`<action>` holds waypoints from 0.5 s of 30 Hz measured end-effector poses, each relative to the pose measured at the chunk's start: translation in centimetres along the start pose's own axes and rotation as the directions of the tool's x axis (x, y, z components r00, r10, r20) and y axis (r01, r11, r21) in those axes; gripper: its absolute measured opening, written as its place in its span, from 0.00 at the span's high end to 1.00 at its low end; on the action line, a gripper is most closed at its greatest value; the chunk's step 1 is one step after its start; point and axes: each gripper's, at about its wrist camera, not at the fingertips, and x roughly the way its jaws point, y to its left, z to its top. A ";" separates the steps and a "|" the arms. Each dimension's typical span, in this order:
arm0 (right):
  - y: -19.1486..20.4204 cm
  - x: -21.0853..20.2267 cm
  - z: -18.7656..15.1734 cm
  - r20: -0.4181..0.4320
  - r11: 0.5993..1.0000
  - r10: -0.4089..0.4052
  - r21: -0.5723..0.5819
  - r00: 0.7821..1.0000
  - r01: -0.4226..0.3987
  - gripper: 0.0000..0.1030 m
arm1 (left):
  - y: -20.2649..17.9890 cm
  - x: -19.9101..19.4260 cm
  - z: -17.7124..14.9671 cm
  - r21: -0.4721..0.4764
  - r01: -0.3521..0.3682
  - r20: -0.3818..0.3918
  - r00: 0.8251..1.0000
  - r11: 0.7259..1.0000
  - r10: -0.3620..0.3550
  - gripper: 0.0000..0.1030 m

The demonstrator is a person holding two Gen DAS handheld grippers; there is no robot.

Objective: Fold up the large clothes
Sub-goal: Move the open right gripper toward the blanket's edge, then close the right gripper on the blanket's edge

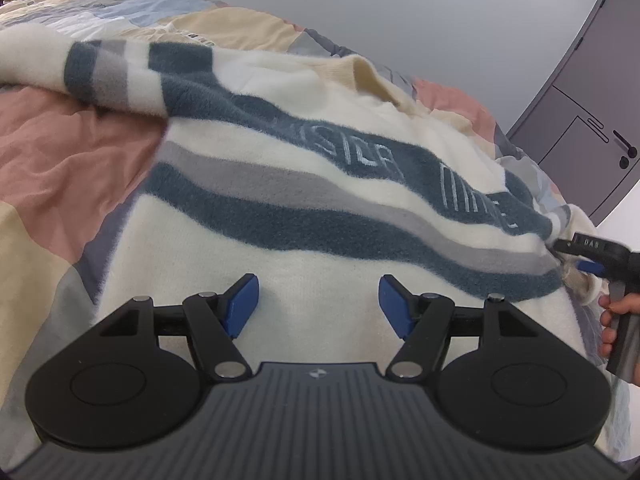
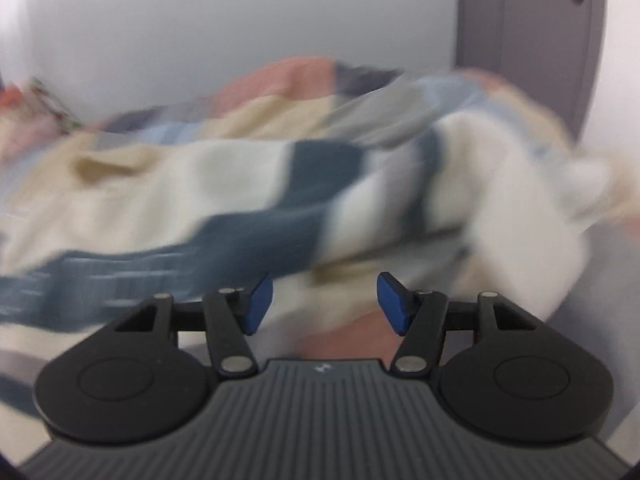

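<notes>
Black tool [image 1: 319, 304], blue pads [image 1: 242, 306], silver screws.

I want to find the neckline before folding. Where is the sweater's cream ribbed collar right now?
In the left wrist view, the cream ribbed collar sits upper centre-right, at the fluffy white striped sweater's far edge, against the patchwork quilt.

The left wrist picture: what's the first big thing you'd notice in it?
A big fluffy cream sweater with dark teal and grey stripes, spread across the patchwork bedspread, fills the middle. Low in front, the left gripper hovers over it with blue-padded jaws apart and nothing between them. At the right edge, the right gripper sits by the sweater's bunched sleeve, with a hand holding it.
</notes>
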 end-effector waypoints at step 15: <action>-6.3 6.1 -1.9 0.080 0.862 -0.465 -0.188 0.882 0.471 0.19 | 0.5 0.6 0.1 -0.011 0.013 -0.008 1.000 1.000 -0.013 0.28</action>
